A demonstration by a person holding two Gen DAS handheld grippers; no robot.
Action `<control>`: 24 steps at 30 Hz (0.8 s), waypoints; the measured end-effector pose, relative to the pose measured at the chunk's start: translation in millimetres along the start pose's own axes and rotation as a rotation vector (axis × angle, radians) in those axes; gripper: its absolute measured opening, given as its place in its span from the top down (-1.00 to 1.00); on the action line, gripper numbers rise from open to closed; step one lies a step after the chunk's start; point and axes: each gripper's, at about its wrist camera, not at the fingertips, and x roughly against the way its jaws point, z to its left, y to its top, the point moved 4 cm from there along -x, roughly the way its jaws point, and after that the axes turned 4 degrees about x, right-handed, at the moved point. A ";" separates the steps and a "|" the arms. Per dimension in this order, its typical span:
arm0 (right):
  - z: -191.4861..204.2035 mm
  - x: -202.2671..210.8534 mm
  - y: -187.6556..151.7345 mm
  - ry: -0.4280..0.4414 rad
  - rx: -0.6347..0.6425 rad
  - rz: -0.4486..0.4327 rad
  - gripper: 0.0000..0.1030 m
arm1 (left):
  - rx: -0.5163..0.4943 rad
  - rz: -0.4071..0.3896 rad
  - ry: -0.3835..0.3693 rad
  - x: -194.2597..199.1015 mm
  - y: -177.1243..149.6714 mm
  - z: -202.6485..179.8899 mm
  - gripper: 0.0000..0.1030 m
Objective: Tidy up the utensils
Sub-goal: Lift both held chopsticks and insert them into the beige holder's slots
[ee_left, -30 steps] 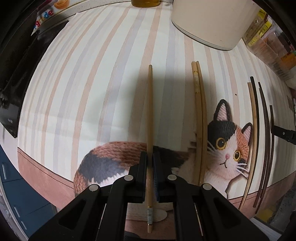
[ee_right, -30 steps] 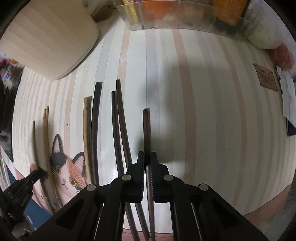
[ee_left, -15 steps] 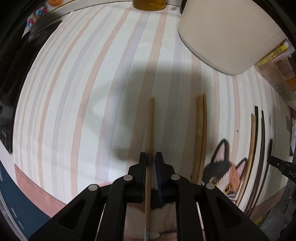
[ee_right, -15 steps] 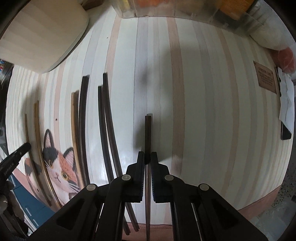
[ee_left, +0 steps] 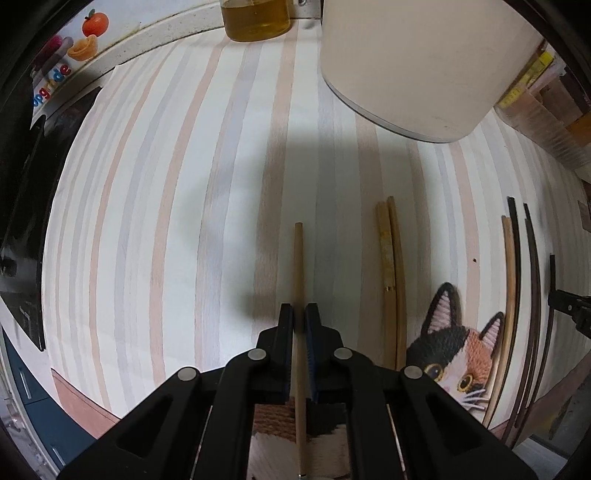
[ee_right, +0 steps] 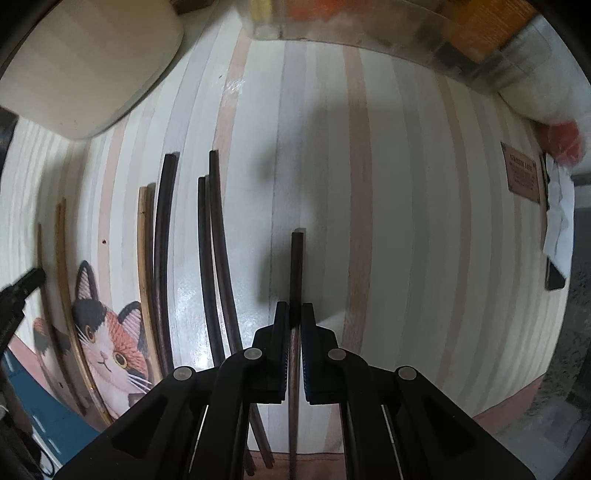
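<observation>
Fingers of the left gripper (ee_left: 299,314) close on a pale wooden chopstick (ee_left: 297,258), while the right gripper (ee_right: 291,314) pinches a dark chopstick (ee_right: 296,266), both over a striped mat (ee_left: 147,221) printed with a cat (ee_left: 458,354). Paired chopsticks (ee_right: 212,251) lie alongside. Beyond stand a cream tub (ee_left: 417,59), its contents hidden, and a jar (ee_left: 255,18) of amber liquid.

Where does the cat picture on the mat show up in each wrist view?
Left wrist view: the cat picture sits at the lower right, right of the pale chopstick pair.
Right wrist view: the cat picture sits at the lower left, left of the dark chopsticks.
Shared landmark: the cream container, at the top of both.
</observation>
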 end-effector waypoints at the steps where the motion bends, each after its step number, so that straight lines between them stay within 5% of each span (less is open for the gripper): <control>1: -2.0 1.7 -0.6 0.016 -0.021 -0.011 0.89 | -0.002 -0.014 0.000 5.3 -1.6 0.6 0.92; 14: 7.3 70.9 -25.3 0.128 -0.059 -0.238 0.89 | 0.049 -0.195 -0.080 98.7 -21.7 22.6 0.93; 24: 7.0 142.6 -40.7 0.177 -0.037 -0.429 0.89 | 0.036 -0.356 -0.132 167.8 -7.8 29.1 0.93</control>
